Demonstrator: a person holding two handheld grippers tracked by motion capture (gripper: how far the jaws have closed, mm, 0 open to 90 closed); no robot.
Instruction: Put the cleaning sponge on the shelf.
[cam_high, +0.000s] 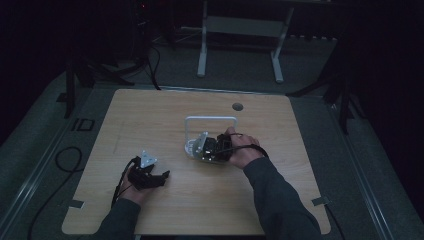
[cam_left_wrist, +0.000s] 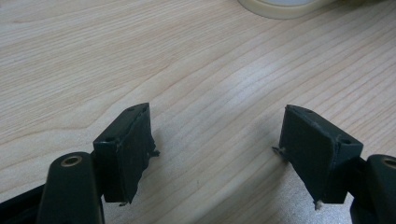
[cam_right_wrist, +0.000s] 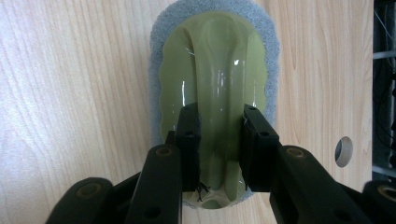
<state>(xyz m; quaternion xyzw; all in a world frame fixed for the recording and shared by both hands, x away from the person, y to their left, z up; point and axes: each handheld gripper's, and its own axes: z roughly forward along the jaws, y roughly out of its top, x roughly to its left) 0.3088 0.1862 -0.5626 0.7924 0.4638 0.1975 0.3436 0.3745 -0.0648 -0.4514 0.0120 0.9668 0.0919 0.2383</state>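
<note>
My right gripper (cam_right_wrist: 218, 144) clamps the green scrubber's (cam_right_wrist: 215, 65) ridge on the table (cam_high: 150, 115), work barely begun; my left gripper (cam_left_wrist: 217, 149) rests jaws apart

Bare wooden table in a dim room

A light wood table (cam_high: 150, 115) has a round cable hole (cam_high: 237, 106) beyond the right gripper (cam_high: 192, 146). A cream round rim (cam_left_wrist: 280, 7) lies ahead of the left gripper (cam_left_wrist: 217, 121), its kind unclear. A white metal desk frame (cam_high: 240, 30) stands far beyond both grippers, and a black cable (cam_high: 65, 155) loops on grey floor outside the left gripper.
</note>
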